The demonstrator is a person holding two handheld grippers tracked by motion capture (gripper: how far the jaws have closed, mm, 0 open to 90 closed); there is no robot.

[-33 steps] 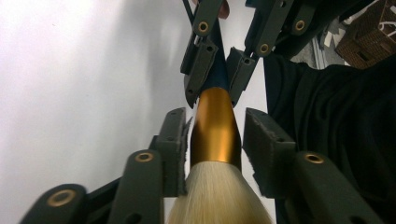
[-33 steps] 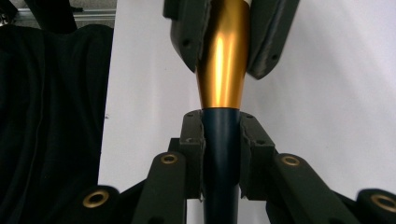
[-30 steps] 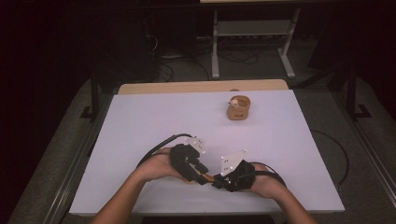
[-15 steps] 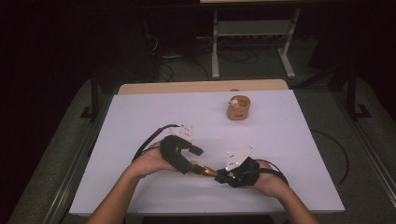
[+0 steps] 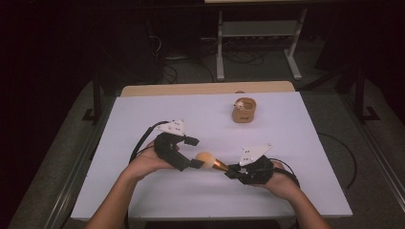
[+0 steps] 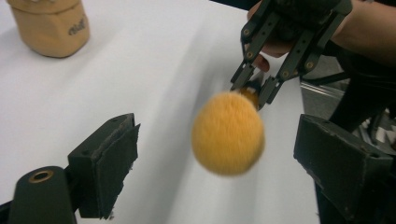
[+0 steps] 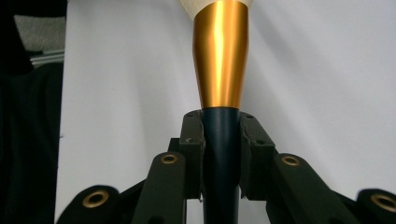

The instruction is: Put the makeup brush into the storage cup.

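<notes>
A makeup brush with a fluffy orange head (image 5: 206, 159), gold ferrule (image 7: 220, 56) and dark handle (image 7: 220, 154) hangs level above the white table (image 5: 143, 114). My right gripper (image 5: 230, 171) is shut on the dark handle just behind the ferrule, its pads (image 7: 192, 135) pressing both sides. My left gripper (image 5: 195, 152) has just been opening; its jaws stand wide on either side of the brush head (image 6: 228, 133) with clear gaps and no contact. The left gripper view also shows the right gripper (image 6: 252, 91) clamped behind the head.
A tan brush holder (image 5: 244, 110) with a pale round thing in it stands at the back right of the table and appears again (image 6: 51, 25) at the top left. A wooden strip (image 5: 205, 88) runs along the far edge. Cables trail from both grippers.
The left gripper's jaws opened off the brush head and the left hand drew away to the left. The right hand shifted slightly right, still gripping the handle.
</notes>
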